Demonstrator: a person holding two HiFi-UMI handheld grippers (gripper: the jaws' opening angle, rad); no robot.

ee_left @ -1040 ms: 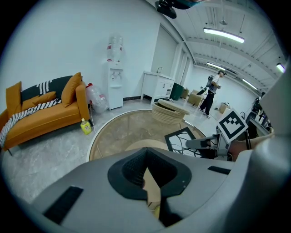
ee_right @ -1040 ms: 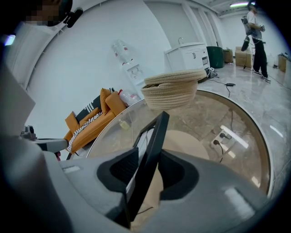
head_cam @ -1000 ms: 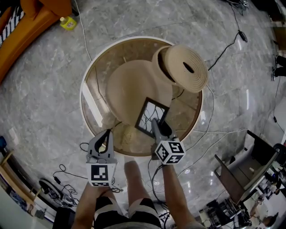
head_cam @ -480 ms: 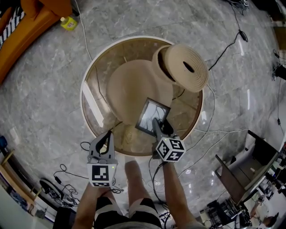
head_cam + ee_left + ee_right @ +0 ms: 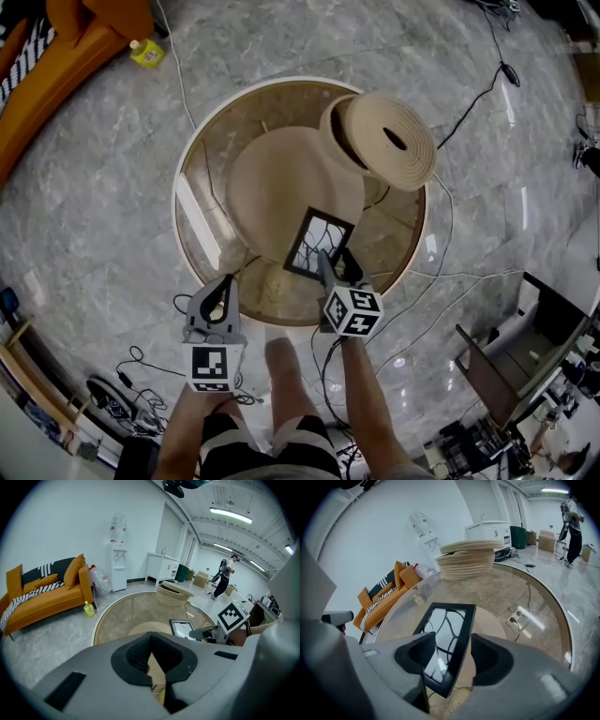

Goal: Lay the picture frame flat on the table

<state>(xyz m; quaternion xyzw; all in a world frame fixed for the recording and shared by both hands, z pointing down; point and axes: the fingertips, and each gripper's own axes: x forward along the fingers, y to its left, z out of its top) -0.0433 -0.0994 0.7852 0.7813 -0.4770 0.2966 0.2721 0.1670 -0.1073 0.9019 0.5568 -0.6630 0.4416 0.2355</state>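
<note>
A black picture frame (image 5: pixel 319 244) with a branch pattern on its glass lies low on the round glass table (image 5: pixel 190 178), near the front right rim. In the right gripper view the frame (image 5: pixel 463 634) has its near edge between the jaws. My right gripper (image 5: pixel 330 264) is opening; its jaws stand on either side of the frame's edge and the right pad is clear of it. My left gripper (image 5: pixel 223 281) hovers over the table's front edge, left of the frame, with its jaws together and nothing in them. The left gripper view shows the frame (image 5: pixel 180 627) beside the right gripper (image 5: pixel 206 632).
A coiled woven basket (image 5: pixel 389 141) stands at the table's far right. A beige round base (image 5: pixel 281 183) shows under the glass. A power strip (image 5: pixel 529 618) and cables lie below. An orange sofa (image 5: pixel 66 56) and a yellow bottle (image 5: pixel 145 49) are on the floor at far left.
The frame's glass flashed bright half a second ago and is dark again as it settled. The right gripper's jaws have spread wider round its edge. The left gripper has stayed put.
</note>
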